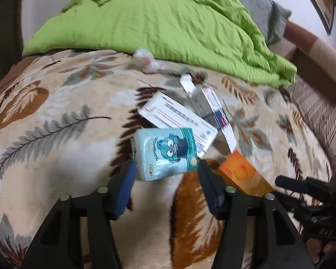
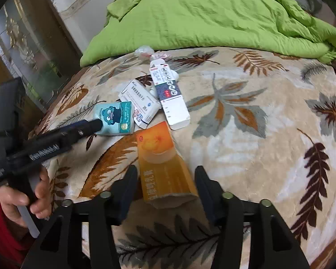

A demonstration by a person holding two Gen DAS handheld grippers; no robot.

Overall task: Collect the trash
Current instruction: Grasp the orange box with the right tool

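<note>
A teal tissue pack [image 1: 165, 152] with a cartoon print lies on the leaf-patterned blanket [image 1: 56, 148]. It sits between the fingers of my left gripper [image 1: 165, 174], which is open, its pads at the pack's sides. An orange box [image 2: 163, 163] lies lengthwise between the fingers of my right gripper [image 2: 165, 174], also open. Just beyond are a white medicine box [image 1: 177, 118] and a long white and dark blue flattened carton [image 1: 215, 109]. A crumpled clear wrapper [image 1: 147, 62] lies by the quilt's edge. In the right wrist view the pack [image 2: 114, 118] sits left of the orange box.
A rumpled green quilt [image 1: 168, 18] covers the far half of the bed, with a grey pillow [image 1: 262, 9] behind it. A hand [image 2: 38, 192] with a red sleeve holds the left gripper's handle. A wooden cabinet [image 2: 22, 44] stands to the left.
</note>
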